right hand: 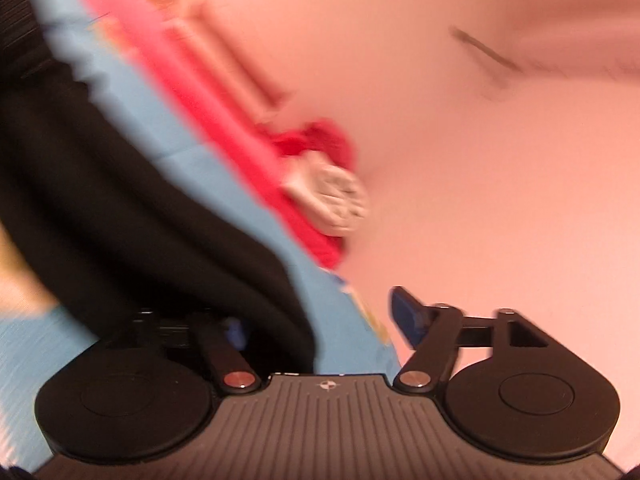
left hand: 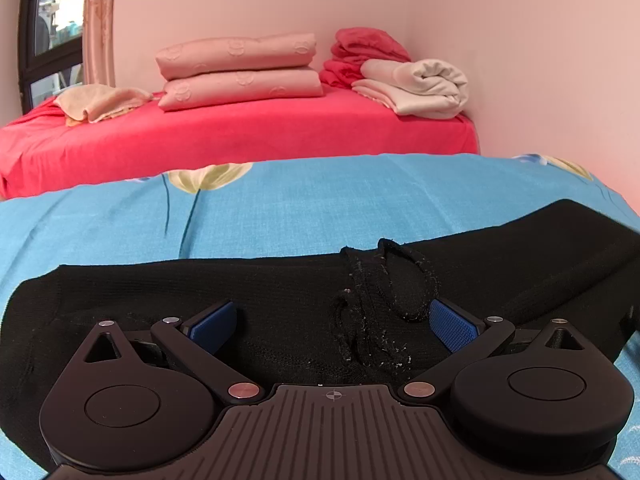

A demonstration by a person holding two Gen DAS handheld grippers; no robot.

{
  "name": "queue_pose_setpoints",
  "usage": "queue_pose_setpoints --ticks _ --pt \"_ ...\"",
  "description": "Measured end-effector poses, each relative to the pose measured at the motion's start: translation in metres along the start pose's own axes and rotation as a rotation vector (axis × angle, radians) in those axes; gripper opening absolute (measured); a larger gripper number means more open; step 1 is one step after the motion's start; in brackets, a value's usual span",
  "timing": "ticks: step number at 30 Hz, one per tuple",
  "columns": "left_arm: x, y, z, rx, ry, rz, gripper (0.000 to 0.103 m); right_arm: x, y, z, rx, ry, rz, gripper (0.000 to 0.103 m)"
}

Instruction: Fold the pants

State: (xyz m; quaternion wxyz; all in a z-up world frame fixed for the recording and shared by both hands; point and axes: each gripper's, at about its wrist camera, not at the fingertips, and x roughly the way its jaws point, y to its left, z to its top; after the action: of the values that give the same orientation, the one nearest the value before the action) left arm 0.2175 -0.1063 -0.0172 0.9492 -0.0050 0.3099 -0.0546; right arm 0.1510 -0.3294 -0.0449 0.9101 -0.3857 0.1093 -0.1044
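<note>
pants (left hand: 280, 292), black, lie flat across the blue floral bedsheet (left hand: 320, 204). left gripper (left hand: 334, 322) hovers over them with jaws wide apart, gripping nothing; right gripper (right hand: 320, 324) is spread too, cloth loose between. best pinch both layers near the frayed drawstring (left hand: 372, 320), which may snag. folded blankets (left hand: 240, 68) sit well clear.

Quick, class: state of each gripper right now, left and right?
Left gripper: open, jaws spread over the black pants, pads not pressing.
Right gripper: open, holding nothing; pants edge lies between its jaws.
</note>
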Motion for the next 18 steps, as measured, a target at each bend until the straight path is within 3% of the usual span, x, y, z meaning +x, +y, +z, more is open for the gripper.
queue_pose_setpoints --ticks 2,3,4,6,9,13,15,18 --pt "0.0 0.0 0.0 0.002 0.001 0.0 0.103 0.022 -0.012 -0.005 0.086 0.098 -0.009 0.083" --pt "0.0 0.0 0.0 0.002 0.002 -0.001 0.103 0.033 -0.008 -0.009 0.039 0.174 0.007 0.078" --pt "0.001 0.0 0.0 0.002 0.002 0.001 0.103 0.032 -0.005 -0.01 0.023 0.167 0.034 0.073" --pt "0.001 0.0 0.0 0.002 0.002 0.001 0.103 0.023 -0.002 -0.004 -0.04 0.13 0.02 0.073" --pt "0.001 0.0 0.0 0.002 0.002 0.0 0.103 0.014 -0.011 0.001 0.028 0.058 -0.048 0.083" --pt "0.001 -0.001 0.0 0.008 0.003 -0.003 0.103 0.036 -0.014 -0.016 0.013 0.119 -0.016 0.093" --pt "0.002 -0.001 0.0 0.007 0.004 -0.005 0.103 0.039 -0.026 -0.014 0.061 0.163 0.021 0.093" --pt "0.002 0.0 0.0 0.005 0.004 -0.005 0.103 0.034 -0.019 -0.018 -0.008 0.152 0.042 0.093"
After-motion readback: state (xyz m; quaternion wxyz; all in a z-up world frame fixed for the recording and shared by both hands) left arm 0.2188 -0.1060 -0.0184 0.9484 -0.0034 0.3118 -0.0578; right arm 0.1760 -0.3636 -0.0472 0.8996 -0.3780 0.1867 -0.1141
